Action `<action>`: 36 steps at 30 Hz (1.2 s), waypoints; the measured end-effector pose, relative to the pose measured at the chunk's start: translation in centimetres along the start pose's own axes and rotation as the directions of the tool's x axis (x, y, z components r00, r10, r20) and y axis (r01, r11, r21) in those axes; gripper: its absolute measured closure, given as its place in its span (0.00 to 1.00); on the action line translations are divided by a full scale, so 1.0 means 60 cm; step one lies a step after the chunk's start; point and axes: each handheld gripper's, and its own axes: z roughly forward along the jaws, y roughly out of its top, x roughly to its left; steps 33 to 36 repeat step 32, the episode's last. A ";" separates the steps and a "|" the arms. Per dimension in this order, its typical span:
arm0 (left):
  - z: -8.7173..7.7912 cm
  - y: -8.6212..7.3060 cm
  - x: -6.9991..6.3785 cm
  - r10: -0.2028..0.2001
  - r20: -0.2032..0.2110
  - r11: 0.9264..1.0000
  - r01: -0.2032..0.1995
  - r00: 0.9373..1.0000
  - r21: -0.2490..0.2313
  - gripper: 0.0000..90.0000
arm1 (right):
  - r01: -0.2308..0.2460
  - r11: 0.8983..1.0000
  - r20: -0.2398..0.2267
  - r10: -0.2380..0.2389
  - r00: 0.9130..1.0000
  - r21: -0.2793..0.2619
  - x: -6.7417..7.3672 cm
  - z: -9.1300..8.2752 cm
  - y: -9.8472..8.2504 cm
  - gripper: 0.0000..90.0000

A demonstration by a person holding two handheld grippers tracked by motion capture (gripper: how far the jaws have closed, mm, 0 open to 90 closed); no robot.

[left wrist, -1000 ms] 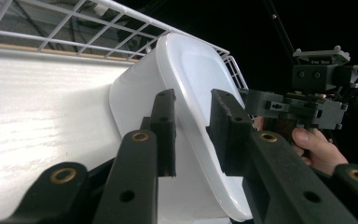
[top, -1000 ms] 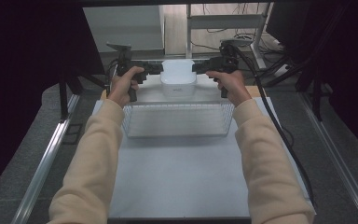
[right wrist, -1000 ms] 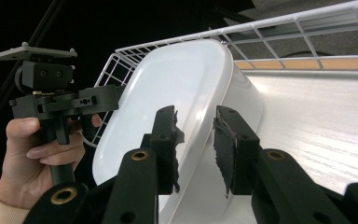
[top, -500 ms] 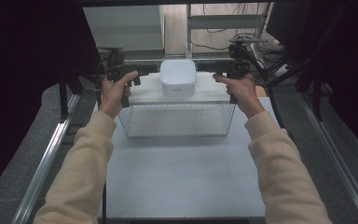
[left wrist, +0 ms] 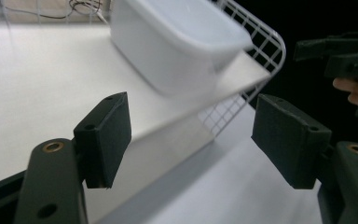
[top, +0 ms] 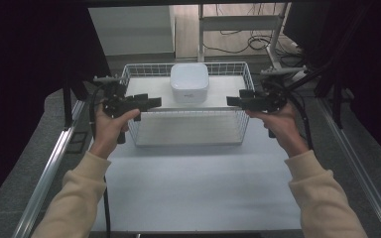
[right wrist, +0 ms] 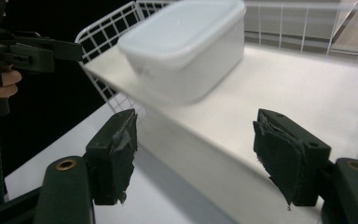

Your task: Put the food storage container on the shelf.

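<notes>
Both the left gripper [top: 155, 102] and right gripper [top: 232, 101] have just been opening, nothing between them; draw each straight back, clear of the basket [top: 130, 84] and box [top: 189, 82] between them.

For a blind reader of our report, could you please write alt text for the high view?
A white lidded box sits in a white wire basket at the far end of a white table. A person's left gripper and right gripper point inward at the basket's two sides, jaws open and empty.
</notes>
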 end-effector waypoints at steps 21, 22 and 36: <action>-0.011 -0.245 -0.023 0.057 -0.083 0.988 -0.044 0.995 0.148 0.28 | 0.025 0.995 0.044 -0.030 0.999 0.099 0.019 -0.041 -0.269 0.28; -0.008 -0.249 -0.023 0.059 -0.089 0.986 -0.044 0.994 0.160 0.28 | 0.024 0.994 0.049 -0.030 0.998 0.109 0.017 -0.039 -0.276 0.28; -0.009 -0.258 -0.026 0.084 -0.110 0.986 -0.066 0.990 0.153 0.29 | 0.035 0.994 0.073 -0.043 0.996 0.103 0.015 -0.040 -0.290 0.23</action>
